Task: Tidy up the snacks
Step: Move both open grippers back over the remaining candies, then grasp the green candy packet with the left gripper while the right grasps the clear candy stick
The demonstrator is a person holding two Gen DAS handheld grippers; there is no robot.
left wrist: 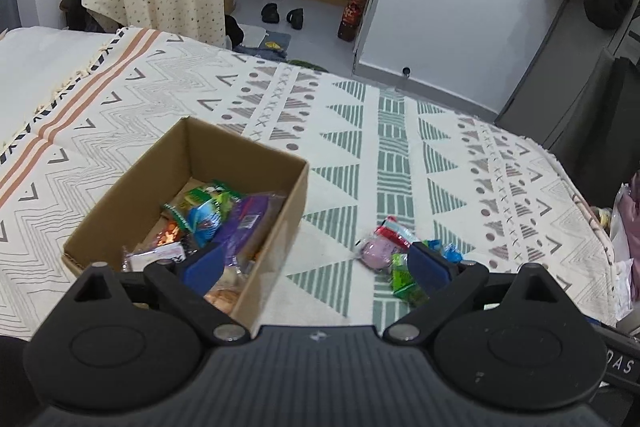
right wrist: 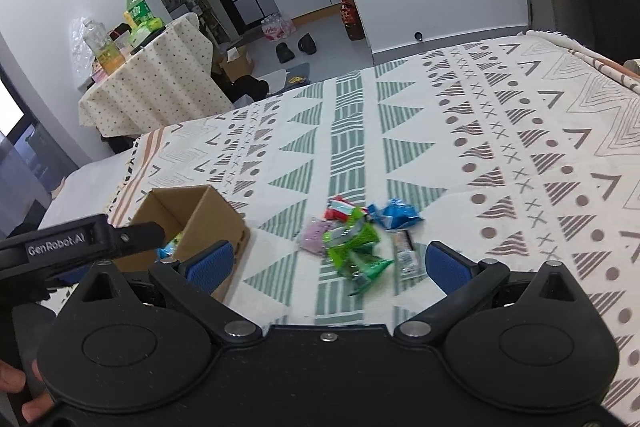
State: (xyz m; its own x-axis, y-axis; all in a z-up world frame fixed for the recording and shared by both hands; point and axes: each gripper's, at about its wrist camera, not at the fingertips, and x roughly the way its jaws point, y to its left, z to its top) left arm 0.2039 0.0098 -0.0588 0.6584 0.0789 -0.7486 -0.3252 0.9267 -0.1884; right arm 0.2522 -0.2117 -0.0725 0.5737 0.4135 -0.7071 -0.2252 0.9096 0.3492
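An open cardboard box (left wrist: 224, 155) sits on the patterned cloth (left wrist: 352, 131), holding several snack packets (left wrist: 216, 215) in green, blue, purple and orange. My left gripper (left wrist: 316, 267) is open just above the box's near right corner, one pad over the box and one near the loose snacks (left wrist: 384, 243). In the right wrist view, my right gripper (right wrist: 330, 263) is open and empty, hovering just short of the loose pile: green packets (right wrist: 352, 243), a blue one (right wrist: 396, 215), a red one (right wrist: 338, 207) and a pink one (right wrist: 316, 239). The box (right wrist: 216, 223) lies left of them, with one of the left gripper's fingers (right wrist: 140, 233) over it.
A small table with a dotted cloth (right wrist: 152, 87) carries bottles beyond the bed's far edge. Shoes (right wrist: 296, 49) and a water pack lie on the floor. The patterned cloth stretches right of the pile. A person's hand (right wrist: 16, 387) shows at the lower left.
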